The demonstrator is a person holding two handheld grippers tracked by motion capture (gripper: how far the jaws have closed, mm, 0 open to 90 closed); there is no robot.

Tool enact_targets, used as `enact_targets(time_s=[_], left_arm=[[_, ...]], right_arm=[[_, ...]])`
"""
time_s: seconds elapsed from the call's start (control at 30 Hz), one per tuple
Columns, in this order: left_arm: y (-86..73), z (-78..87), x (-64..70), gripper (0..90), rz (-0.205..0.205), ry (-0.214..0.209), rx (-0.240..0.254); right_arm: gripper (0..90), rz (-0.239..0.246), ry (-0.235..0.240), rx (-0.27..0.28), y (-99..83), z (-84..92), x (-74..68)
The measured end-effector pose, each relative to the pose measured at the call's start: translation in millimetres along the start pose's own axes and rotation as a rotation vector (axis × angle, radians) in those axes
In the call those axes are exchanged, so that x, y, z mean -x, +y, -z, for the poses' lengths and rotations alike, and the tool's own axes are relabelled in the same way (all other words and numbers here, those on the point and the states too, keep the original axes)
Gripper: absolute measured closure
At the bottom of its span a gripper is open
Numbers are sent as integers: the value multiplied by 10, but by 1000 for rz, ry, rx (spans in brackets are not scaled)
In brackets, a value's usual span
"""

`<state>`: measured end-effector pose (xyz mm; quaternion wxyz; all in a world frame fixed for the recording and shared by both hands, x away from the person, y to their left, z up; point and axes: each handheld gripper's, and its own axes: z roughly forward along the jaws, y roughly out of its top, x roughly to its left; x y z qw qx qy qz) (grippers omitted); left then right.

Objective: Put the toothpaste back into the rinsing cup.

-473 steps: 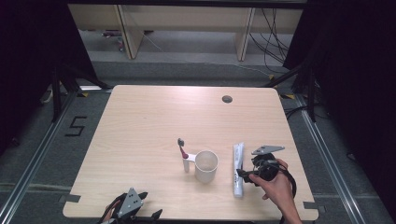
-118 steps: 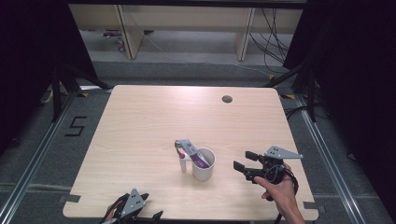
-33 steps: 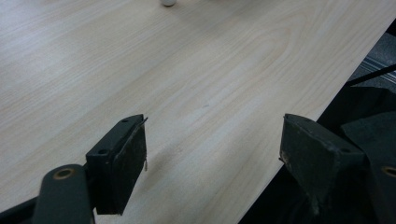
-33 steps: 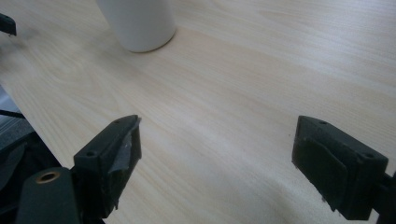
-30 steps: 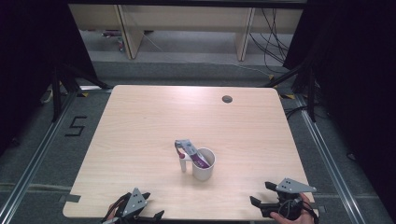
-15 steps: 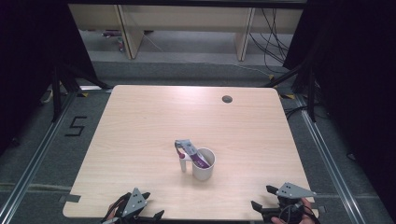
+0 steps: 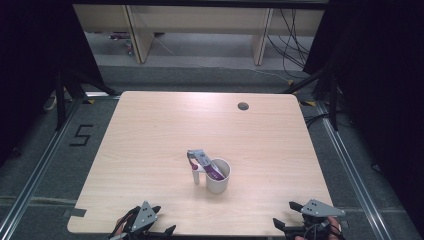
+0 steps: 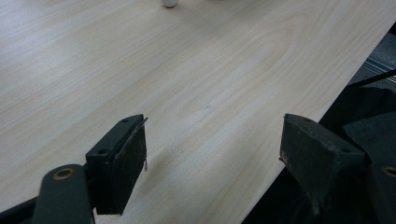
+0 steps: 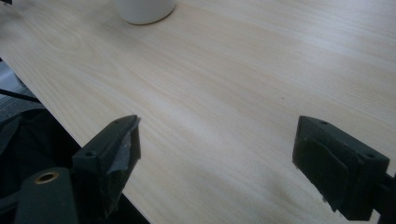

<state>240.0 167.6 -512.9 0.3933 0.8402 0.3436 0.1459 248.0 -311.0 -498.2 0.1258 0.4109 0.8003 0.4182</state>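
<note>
White cup (image 7: 218,176) stands mid-table, well apart from both gaping tools (image 7: 285,227).

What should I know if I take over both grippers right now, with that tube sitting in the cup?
Left gripper: open, holding nothing, at the table's near edge, left side.
Right gripper: open, holding nothing, at the near edge, right side.
White cup: upright near the middle of the table. The tube stands in it, leaning left with its upper end over the rim. A small white piece stands on the table just left of the cup; I cannot tell what it is.
Done: tube is in the cup, both grippers clear of it.
Left: seemingly nothing with the tube; perhaps deal with the white piece, if it belongs to the job.
</note>
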Motion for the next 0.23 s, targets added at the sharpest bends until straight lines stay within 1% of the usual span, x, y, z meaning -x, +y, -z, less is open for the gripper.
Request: enact_targets(time_s=[0.03, 0.1, 0.13, 0.17, 0.2, 0.23], left_arm=[[0, 0, 0, 225, 0, 0, 0], [0, -1, -2, 225, -1, -1, 0], [1, 3, -11, 225, -12, 6, -10], [1, 3, -11, 225, -13, 6, -10], [0, 4, -10, 225, -12, 5, -11], [0, 4, -10, 225, -12, 5, -11]], right_arm=[[163, 4, -5, 0, -1, 2, 5], [162, -13, -8, -5, -3, 9, -6], [162, 12, -1, 2, 1, 0, 16], [163, 26, -9, 12, 3, -2, 20], [163, 13, -23, 5, 1, 7, 9], [163, -10, -20, 0, -3, 0, -6]])
